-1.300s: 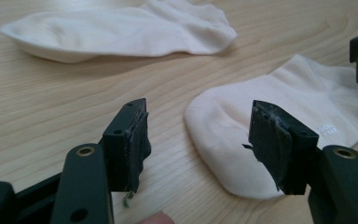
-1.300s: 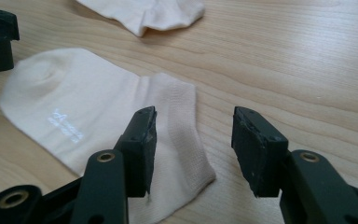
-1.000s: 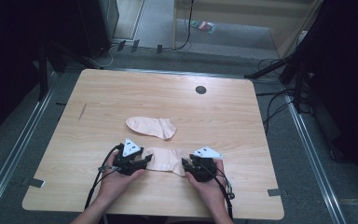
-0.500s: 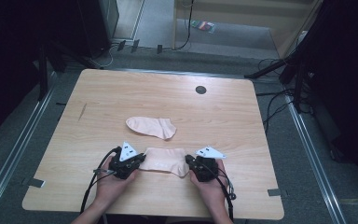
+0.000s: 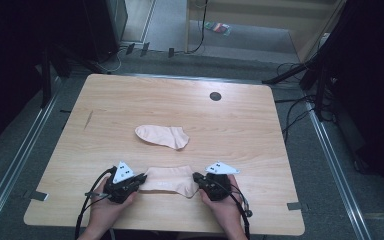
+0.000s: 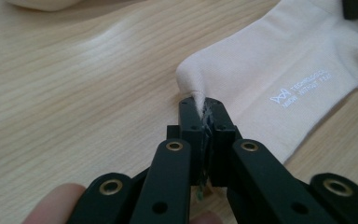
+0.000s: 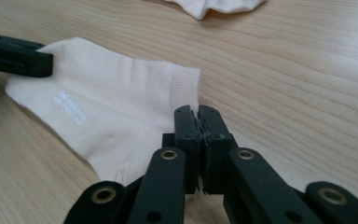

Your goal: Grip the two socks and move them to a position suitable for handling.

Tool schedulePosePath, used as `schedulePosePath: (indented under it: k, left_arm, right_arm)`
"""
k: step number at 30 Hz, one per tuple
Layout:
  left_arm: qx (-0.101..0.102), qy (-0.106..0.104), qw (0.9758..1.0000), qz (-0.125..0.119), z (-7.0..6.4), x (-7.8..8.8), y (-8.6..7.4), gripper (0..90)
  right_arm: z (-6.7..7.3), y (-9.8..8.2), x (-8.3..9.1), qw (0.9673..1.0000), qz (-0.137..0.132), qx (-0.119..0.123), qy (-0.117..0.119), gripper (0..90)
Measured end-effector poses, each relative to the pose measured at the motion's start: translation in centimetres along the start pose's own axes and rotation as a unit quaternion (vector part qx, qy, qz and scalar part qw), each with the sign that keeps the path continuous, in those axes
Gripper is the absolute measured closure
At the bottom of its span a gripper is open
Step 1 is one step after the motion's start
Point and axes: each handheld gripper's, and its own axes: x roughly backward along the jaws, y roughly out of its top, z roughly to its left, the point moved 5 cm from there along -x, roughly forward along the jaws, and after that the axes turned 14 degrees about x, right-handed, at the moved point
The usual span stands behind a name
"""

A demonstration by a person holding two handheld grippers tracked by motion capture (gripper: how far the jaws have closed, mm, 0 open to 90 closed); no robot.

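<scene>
A pale pink sock (image 5: 170, 179) lies flat near the table's front edge, held at both ends. My left gripper (image 5: 142, 179) is shut on its left end; in the left gripper view a pinched fold of the sock (image 6: 279, 60) sits between the closed jaws (image 6: 205, 105). My right gripper (image 5: 197, 177) is shut on the right end, its jaws (image 7: 198, 112) clamping the sock's (image 7: 112, 102) cuff edge. The left gripper's tip (image 7: 44, 63) shows at the far end in the right gripper view. A second matching sock (image 5: 162, 135) lies loose at mid-table.
The wooden table (image 5: 260, 140) has a black round grommet (image 5: 215, 96) near its far edge and a small dark mark (image 5: 88, 119) at the left. Cables trail from both grippers over the front edge. Dark floor and stands surround the table.
Both grippers closed on the near sock's ends. The left gripper then drew left and toward the front edge, pulling the sock out flat between the two.
</scene>
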Motion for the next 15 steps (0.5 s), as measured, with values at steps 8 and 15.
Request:
schedulePosePath:
  k: [8,15]
  left_arm:
    - [0.051,-0.028,0.9973,-0.044,1.4,0.9,0.9,51.2]
    - [0.051,-0.028,0.9971,-0.048,1.8,0.9,1.2,54.9]
  right_arm:
    - [-1.3,0.9,0.8,0.9985,-0.044,-0.03,-0.014,62.2]
    - [-1.5,0.9,0.8,0.9984,-0.037,-0.035,-0.025,61.9]
